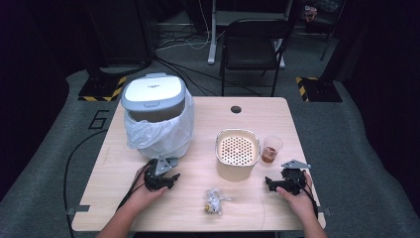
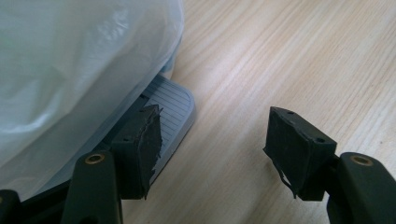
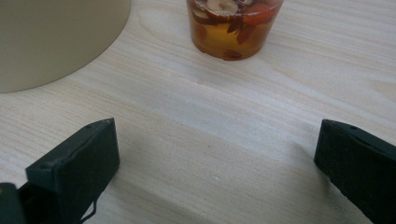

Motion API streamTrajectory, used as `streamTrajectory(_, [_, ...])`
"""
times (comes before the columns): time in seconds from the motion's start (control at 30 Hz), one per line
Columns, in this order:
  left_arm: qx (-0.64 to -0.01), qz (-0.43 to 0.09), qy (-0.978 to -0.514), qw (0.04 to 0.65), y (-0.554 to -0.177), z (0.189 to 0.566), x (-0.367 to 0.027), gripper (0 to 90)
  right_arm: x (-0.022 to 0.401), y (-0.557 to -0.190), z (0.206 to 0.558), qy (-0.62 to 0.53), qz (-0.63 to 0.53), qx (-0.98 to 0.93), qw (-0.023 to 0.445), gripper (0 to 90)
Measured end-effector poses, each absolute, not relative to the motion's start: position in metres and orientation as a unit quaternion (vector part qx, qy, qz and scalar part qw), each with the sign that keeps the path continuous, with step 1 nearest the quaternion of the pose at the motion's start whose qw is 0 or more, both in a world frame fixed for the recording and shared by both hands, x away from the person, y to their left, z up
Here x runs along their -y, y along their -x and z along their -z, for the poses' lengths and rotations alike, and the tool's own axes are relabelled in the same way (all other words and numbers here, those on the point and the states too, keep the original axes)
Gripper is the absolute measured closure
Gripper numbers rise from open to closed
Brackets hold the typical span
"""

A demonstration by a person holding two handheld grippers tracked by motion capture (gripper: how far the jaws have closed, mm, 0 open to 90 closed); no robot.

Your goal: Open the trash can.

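Observation:
A grey-lidded pedal bin (image 1: 153, 94) lined with a white plastic bag (image 1: 158, 134) stands at the table's left. My left gripper (image 1: 171, 177) rests on the table just in front of it, open and empty. In the left gripper view my left gripper (image 2: 215, 128) has the bin's grey pedal (image 2: 175, 107) next to its left jaw and the bag (image 2: 70, 60) above. A beige pot with a perforated insert (image 1: 237, 151) sits mid-table, with a clear cup of amber liquid with fruit pieces (image 1: 271, 148) beside it. My right gripper (image 1: 270, 183) lies open near the front right. Seen from my right gripper (image 3: 215, 144), the cup (image 3: 231, 28) is ahead and the pot (image 3: 51, 37) upper left.
A crumpled clear wrapper with small bits inside (image 1: 214, 201) lies near the front edge between my hands. The wooden table (image 1: 198, 218) has a cable hole (image 1: 236, 109) at the back. A black chair (image 1: 252, 44) stands behind the table.

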State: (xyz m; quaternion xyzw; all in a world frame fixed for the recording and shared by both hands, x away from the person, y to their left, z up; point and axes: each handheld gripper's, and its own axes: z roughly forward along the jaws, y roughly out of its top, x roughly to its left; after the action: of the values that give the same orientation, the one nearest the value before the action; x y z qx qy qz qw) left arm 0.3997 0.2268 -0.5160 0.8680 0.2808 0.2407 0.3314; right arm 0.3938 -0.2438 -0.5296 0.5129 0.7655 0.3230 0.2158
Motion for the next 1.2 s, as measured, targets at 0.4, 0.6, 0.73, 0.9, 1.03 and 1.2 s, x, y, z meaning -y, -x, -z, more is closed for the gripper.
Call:
streamTrajectory(0.4, [-0.294, -0.223, -0.867, 0.334, -0.404, 0.520, -0.227, 35.6, 0.244, -0.394, 0.530, -0.509, -0.324, -0.768, 0.216, 0.0])
streamTrajectory(0.6, [-0.293, -0.223, -0.868, 0.332, -0.403, 0.520, -0.227, 35.6, 0.244, -0.394, 0.530, -0.510, -0.324, -0.767, 0.216, 0.0])
streamTrajectory(0.73, [-0.295, -0.224, -0.868, 0.332, -0.403, 0.520, -0.227, 35.6, 0.243, -0.393, 0.530, -0.515, -0.324, -0.764, 0.214, 0.0])
streamTrajectory(0.9, [-0.294, -0.224, -0.868, 0.331, -0.404, 0.520, -0.227, 35.6, 0.241, -0.387, 0.524, -0.515, -0.322, -0.765, 0.214, 10.6])
streamTrajectory(1.03, [-0.295, -0.224, -0.868, 0.331, -0.403, 0.520, -0.227, 35.7, 0.235, -0.375, 0.511, -0.504, -0.329, -0.770, 0.211, 12.1])
streamTrajectory(1.2, [-0.296, -0.224, -0.867, 0.331, -0.403, 0.520, -0.227, 35.6, 0.219, -0.358, 0.493, -0.474, -0.339, -0.787, 0.203, 14.4])
